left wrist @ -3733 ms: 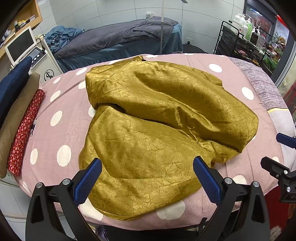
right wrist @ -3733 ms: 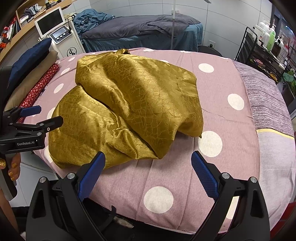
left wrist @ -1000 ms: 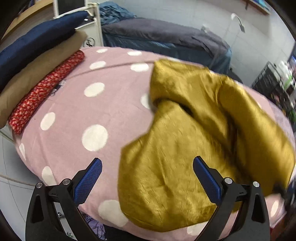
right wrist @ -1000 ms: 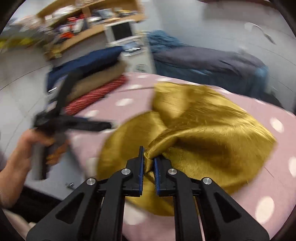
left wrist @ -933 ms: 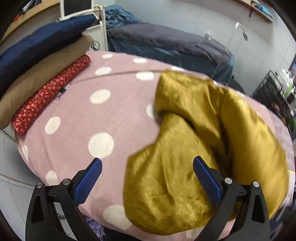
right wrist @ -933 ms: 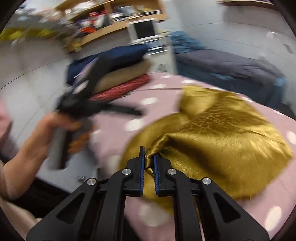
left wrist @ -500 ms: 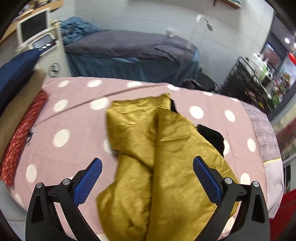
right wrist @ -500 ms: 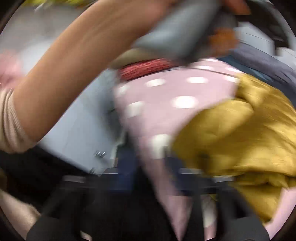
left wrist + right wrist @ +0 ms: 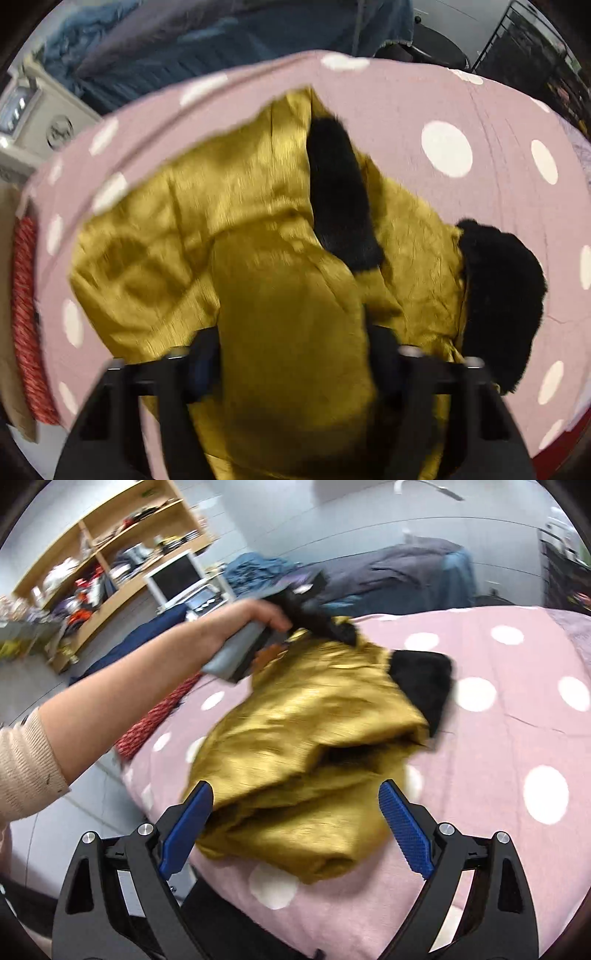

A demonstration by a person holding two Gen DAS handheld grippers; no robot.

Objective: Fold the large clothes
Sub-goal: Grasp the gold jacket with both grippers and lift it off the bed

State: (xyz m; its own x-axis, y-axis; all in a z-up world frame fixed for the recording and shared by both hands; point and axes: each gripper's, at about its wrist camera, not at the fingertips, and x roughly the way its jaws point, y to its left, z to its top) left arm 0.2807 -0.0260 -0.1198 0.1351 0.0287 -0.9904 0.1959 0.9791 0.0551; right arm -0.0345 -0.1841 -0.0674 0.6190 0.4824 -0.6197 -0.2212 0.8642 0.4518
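The shiny, crinkled gold coat (image 9: pixel 258 229) with black fur trim (image 9: pixel 340 195) lies bunched on the pink dotted bedcover (image 9: pixel 461 110). The left gripper (image 9: pixel 291 354), blurred, has just been closing, with a thick fold bulging between its jaws; whether they press is unclear. The right gripper (image 9: pixel 295 830) has just spread wide and holds nothing.

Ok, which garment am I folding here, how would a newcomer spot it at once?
Start at the big pink bedspread with white polka dots covering the table. Heaped on its near left part lies the mustard-gold satin jacket, bunched in loose folds. Its shiny gold cloth and black furry trim set it apart from the folded red, tan and navy textiles stacked along the bedspread's left edge.
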